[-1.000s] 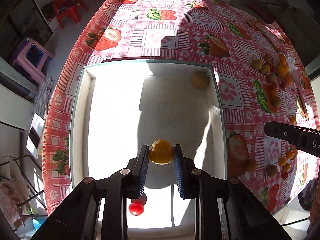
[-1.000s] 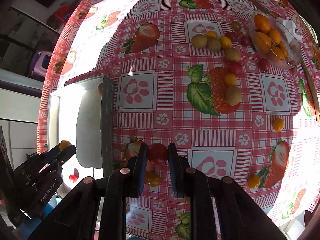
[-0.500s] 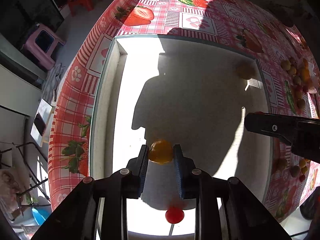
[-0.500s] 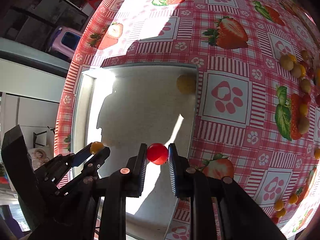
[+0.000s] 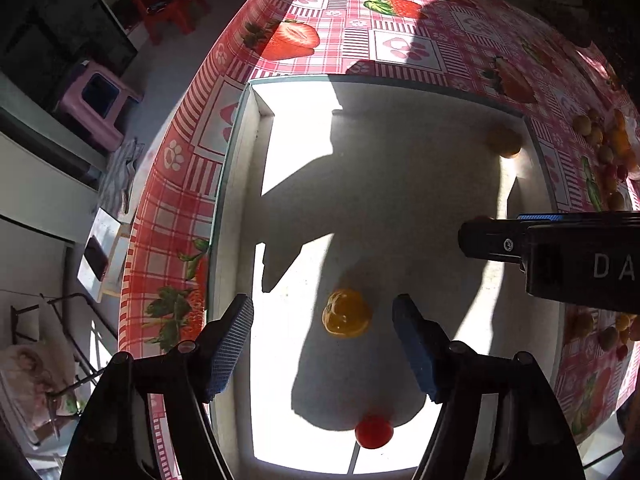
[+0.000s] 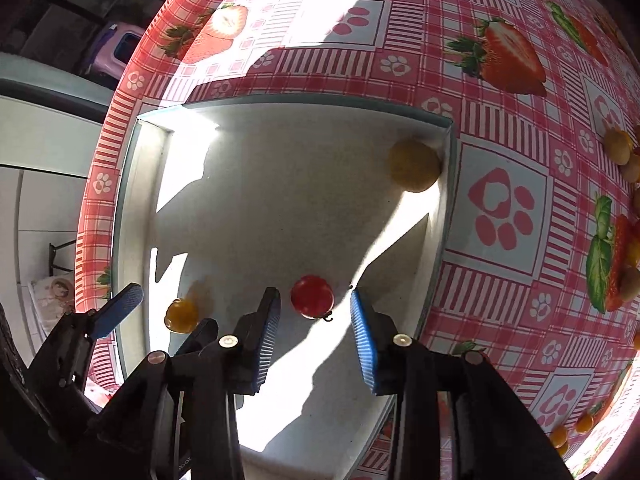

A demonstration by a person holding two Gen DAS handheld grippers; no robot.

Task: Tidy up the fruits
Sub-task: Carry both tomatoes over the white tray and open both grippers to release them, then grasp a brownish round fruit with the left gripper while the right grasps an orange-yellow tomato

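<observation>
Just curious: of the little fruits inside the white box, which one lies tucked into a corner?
The dull yellow-brown fruit, alone in the white box's far right corner. The glossy orange tomato and red tomatoes lie nearer the grippers.

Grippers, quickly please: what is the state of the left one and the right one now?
Left gripper: open, orange fruit loose between its fingers.
Right gripper: open, red fruit loose between its fingers.

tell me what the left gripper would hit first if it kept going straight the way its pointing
Most likely the orange tomato, which sits between the open fingers of the left gripper, touching neither. Whether it is falling or already on the white tray floor is unclear; that floor comes next.
</observation>
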